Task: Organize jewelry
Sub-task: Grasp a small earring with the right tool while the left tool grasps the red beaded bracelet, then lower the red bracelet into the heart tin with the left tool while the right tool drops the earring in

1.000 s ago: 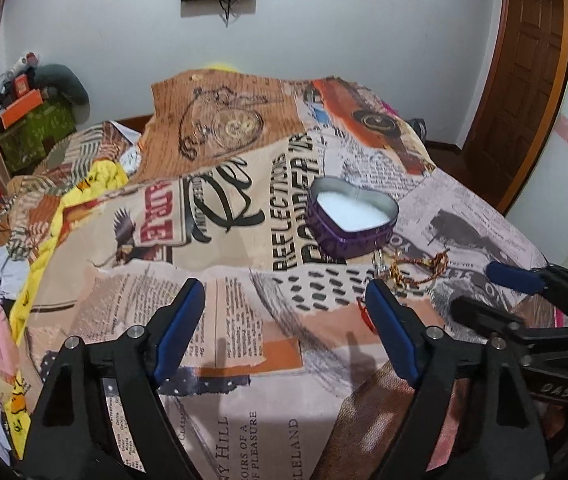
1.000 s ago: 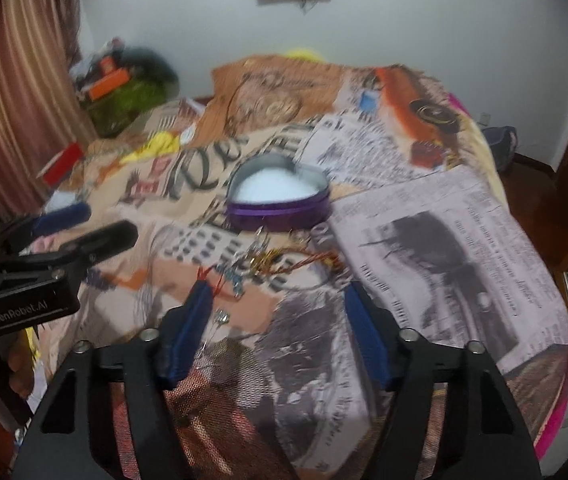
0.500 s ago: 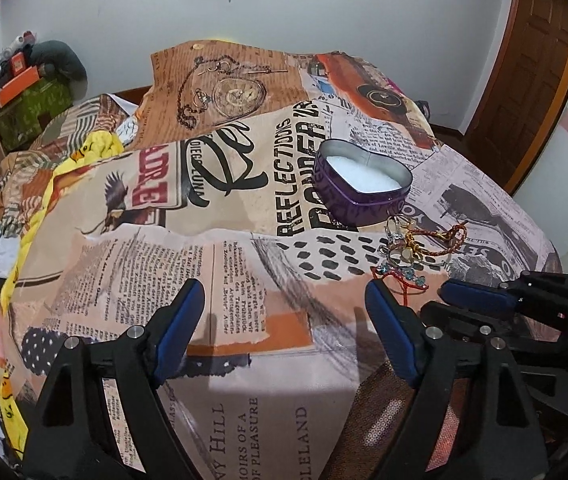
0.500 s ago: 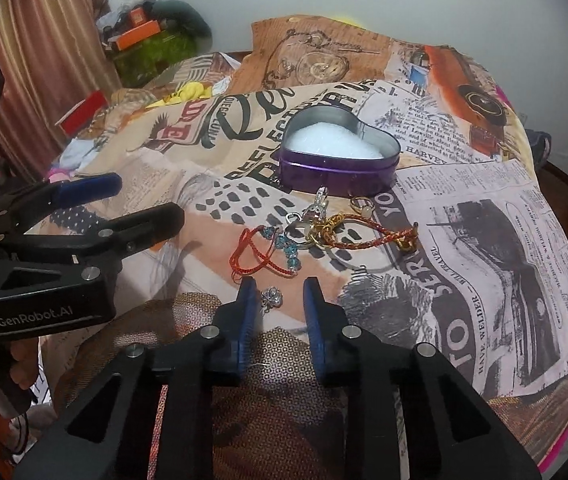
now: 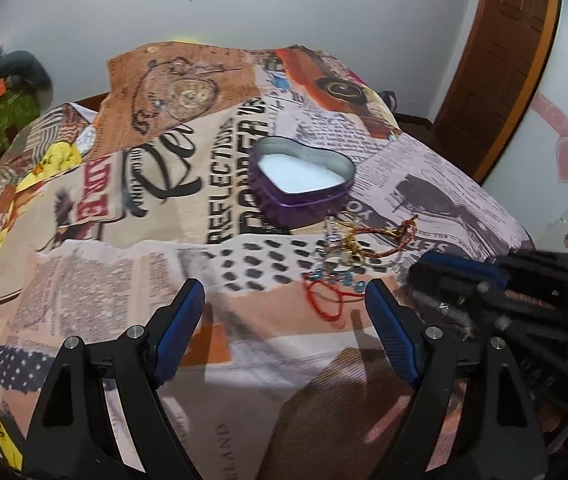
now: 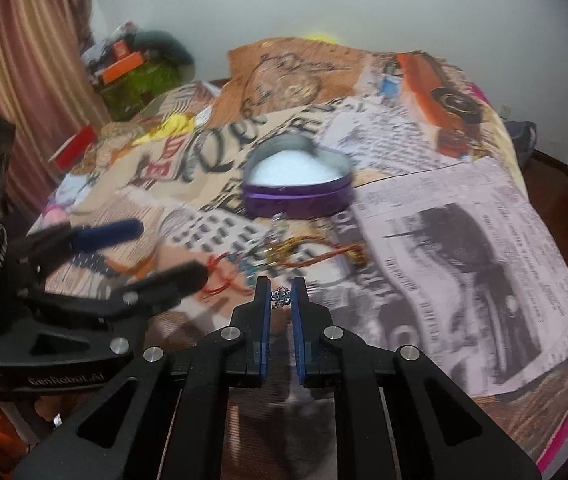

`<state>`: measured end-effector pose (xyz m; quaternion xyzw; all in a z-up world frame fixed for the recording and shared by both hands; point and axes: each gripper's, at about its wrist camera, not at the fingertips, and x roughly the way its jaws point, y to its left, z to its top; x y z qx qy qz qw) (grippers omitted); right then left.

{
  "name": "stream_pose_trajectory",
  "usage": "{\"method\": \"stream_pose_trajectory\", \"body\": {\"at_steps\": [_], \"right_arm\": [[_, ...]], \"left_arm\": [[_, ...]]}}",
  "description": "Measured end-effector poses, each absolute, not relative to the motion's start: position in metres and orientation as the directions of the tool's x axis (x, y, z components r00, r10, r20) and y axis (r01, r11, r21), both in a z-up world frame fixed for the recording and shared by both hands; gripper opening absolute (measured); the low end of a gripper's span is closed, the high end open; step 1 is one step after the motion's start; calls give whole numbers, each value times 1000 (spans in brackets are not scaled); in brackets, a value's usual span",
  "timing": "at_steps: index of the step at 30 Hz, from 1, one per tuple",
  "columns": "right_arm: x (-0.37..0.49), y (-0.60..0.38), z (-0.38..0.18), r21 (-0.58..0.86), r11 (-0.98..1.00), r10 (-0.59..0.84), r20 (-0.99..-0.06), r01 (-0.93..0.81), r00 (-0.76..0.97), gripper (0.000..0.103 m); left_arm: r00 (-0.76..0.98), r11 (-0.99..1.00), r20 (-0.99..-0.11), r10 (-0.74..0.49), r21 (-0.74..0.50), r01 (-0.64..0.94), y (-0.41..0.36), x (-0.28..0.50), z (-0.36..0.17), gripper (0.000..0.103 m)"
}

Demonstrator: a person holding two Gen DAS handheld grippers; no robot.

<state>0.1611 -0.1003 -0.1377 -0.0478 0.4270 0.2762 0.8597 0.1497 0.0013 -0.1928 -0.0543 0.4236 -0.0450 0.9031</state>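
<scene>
A purple heart-shaped tin [image 5: 302, 182] with white padding stands open on the printed bedspread; it also shows in the right wrist view [image 6: 298, 182]. In front of it lies a pile of jewelry [image 5: 348, 256]: a red cord bracelet [image 5: 326, 302], a braided red-gold bracelet [image 6: 324, 254], beads and rings. My right gripper [image 6: 281, 294] is shut on a small silver ring [image 6: 280, 296], held just above the bed, near side of the pile. My left gripper [image 5: 284, 308] is open and empty, left of the pile.
The bedspread [image 5: 131, 240] covers the whole bed. A wooden door [image 5: 496, 64] stands at the right. Boxes and clutter [image 6: 131, 68] sit by the curtain [image 6: 15, 64] at the far left. The bed's right edge [image 6: 564, 352] drops off.
My right gripper closed on the small silver ring lying near the pile and lifted it off the bedspread. My left gripper stayed open and shifted slightly.
</scene>
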Motion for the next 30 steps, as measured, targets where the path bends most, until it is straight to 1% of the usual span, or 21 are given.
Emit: {"method": "stream_pose_trajectory", "body": {"at_steps": [4, 6, 7, 9, 13, 14, 15, 16, 18, 20, 21, 30], "right_arm": [[167, -116, -134, 151, 864, 417, -748, -480, 516, 9], [171, -125, -134, 156, 874, 411, -743, -461, 529, 9], [172, -127, -134, 156, 877, 408, -741, -455, 533, 9], [174, -132, -134, 154, 883, 401, -738, -443, 543, 9], [176, -137, -135, 160, 887, 401, -733, -433, 550, 9], [177, -139, -135, 161, 887, 402, -732, -433, 550, 9], [177, -138, -135, 160, 887, 401, -731, -433, 552, 9], [177, -139, -135, 159, 887, 401, -731, -433, 553, 9], [176, -140, -134, 160, 886, 403, -729, -435, 553, 9], [175, -141, -133, 159, 886, 404, -728, -436, 554, 9], [175, -141, -133, 160, 885, 405, -727, -437, 555, 9], [170, -139, -118, 150, 884, 410, -705, -443, 579, 9]], "left_arm": [[622, 989, -770, -143, -137, 57, -7, 158, -199, 81], [610, 987, -776, -158, -144, 73, -11, 161, -201, 73], [600, 985, -782, -169, -148, 85, -13, 164, -203, 70], [585, 983, -789, -185, -154, 103, -17, 166, -208, 61], [570, 981, -798, -196, -152, 125, -23, 169, -213, 54], [567, 978, -798, -206, -160, 130, -22, 170, -213, 49], [566, 977, -796, -214, -169, 132, -22, 170, -213, 40], [564, 976, -797, -219, -174, 134, -22, 170, -213, 34], [560, 974, -797, -226, -183, 133, -21, 171, -213, 17], [558, 974, -798, -226, -185, 130, -21, 171, -213, 10], [559, 974, -798, -226, -187, 126, -20, 170, -213, 7], [604, 976, -767, -217, -178, 124, -17, 158, -193, 7]]}}
